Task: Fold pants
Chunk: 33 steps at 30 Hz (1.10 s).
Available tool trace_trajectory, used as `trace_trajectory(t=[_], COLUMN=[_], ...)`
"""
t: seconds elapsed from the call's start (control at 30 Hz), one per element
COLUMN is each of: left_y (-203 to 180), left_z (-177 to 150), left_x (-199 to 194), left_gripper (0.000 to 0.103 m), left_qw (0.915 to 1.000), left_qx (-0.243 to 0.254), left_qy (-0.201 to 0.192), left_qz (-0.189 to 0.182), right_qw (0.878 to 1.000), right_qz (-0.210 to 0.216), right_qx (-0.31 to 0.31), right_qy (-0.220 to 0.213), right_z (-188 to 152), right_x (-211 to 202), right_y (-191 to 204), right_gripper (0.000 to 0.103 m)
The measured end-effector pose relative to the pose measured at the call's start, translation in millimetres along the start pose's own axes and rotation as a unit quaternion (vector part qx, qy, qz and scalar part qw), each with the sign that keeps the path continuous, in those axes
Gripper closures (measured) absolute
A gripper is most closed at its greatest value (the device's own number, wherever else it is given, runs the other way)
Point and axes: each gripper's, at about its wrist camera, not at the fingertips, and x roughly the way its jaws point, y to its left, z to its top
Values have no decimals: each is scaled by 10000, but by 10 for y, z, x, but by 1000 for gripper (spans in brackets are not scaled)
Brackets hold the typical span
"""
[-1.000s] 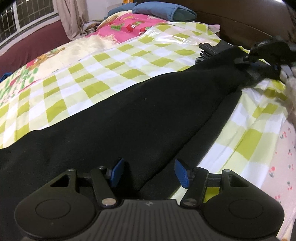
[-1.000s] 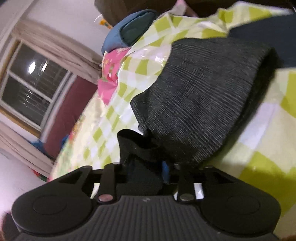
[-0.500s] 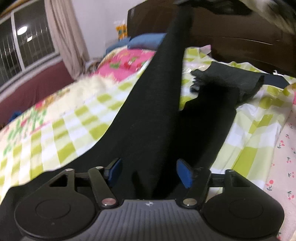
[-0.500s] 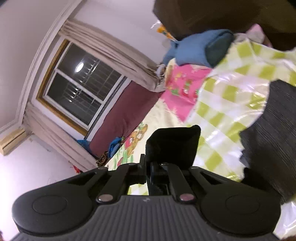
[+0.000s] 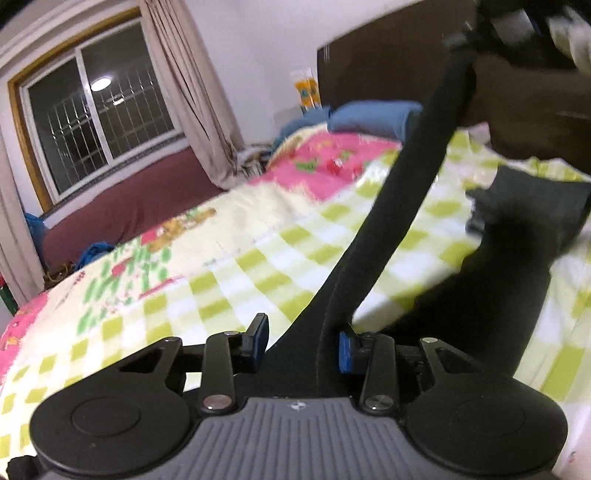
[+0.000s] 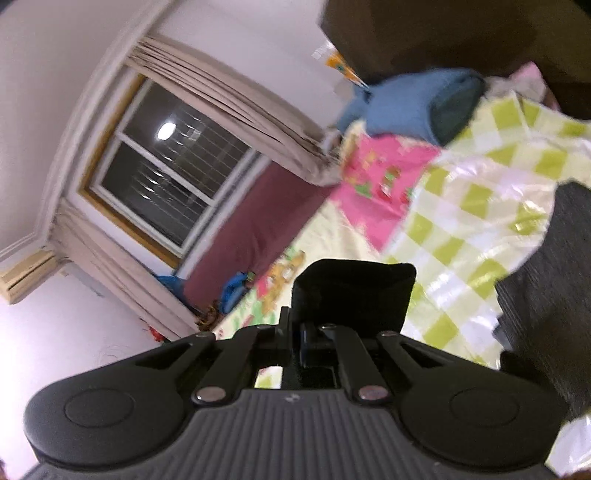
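Note:
The black pants point(image 5: 402, 199) are lifted off the bed: one leg stretches taut from my left gripper point(image 5: 301, 345) up to my right gripper point(image 5: 517, 22) at the top right of the left wrist view. The other leg point(image 5: 517, 266) hangs down onto the bed. The left jaws stand apart with the fabric running between the blue pads point(image 5: 258, 341); it touches the right pad. In the right wrist view my right gripper point(image 6: 308, 341) is shut on a black fold of the pants point(image 6: 352, 295). The ribbed waistband point(image 6: 554, 280) lies at the right.
The bed carries a green-and-white checked sheet point(image 5: 258, 266) and a pink patterned blanket point(image 5: 332, 158). A blue pillow point(image 5: 373, 116) lies by the dark headboard point(image 5: 388, 70). A window point(image 5: 99, 118) with curtains and a maroon wall strip are at the left.
Both grippers have risen, lifting the pants leg off the bed. The leg lay flat a second ago and now stretches taut in the air. Both views tilt up towards the window.

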Motion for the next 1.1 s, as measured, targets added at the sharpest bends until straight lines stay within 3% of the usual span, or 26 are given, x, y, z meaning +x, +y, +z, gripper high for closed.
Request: trace_trajectory(t=[0.07,0.17,0.23,0.3,0.37,0.43,0.6,0.67,0.73,0.77,0.8,0.9,1.03,1.1], left_y=[-52,-332,-548,-732,-827,-810,-790,-813,-830,-814,-796,-743,-631,-619], left_z=[-77,-352,-544,-684,-703,-654,-640,-655,-659,-656,-641,-605,-531,-532], left_x=[-39,23,113,172,170,194,196,180,155,154,147,136,113,133], left_gripper=[50,50,50,50,50,50,50,50,50,50,50,50,50,50], left_qw=[9998,9972,9922,9869,9859,9854,9852,9849,9846,9847,9851,9867,9899,9900], left_qx=[-31,230,475,785,1058,1019,942,995,1025,1001,959,908,680,626], left_qy=[82,469,813,1044,974,999,1053,1044,1048,1050,1047,993,884,912], left_qz=[-169,-538,-816,-948,-850,-925,-972,-959,-955,-965,-972,-917,-874,-871], right_qw=[9998,9940,9834,9712,9721,9746,9813,9820,9801,9802,9814,9893,9987,9981], right_qz=[-161,-856,-1524,-2041,-1870,-1606,-1480,-1465,-1583,-1579,-1543,-1222,-478,-594], right_qx=[79,657,811,1040,1293,1489,1179,1125,1127,1116,1054,692,193,125], right_qy=[-21,194,560,661,579,464,347,386,416,429,439,402,57,85], right_z=[-134,-435,-630,-801,-880,-908,-978,-977,-968,-956,-933,-835,-636,-607], right_x=[-121,-199,-143,-125,-160,-215,-334,-292,-174,-127,-88,-65,-135,-89], right_y=[-183,-792,-1259,-1600,-1747,-1781,-1661,-1654,-1658,-1636,-1578,-1268,-824,-846], right_gripper=[98,98,97,96,94,91,59,59,64,85,96,97,97,97])
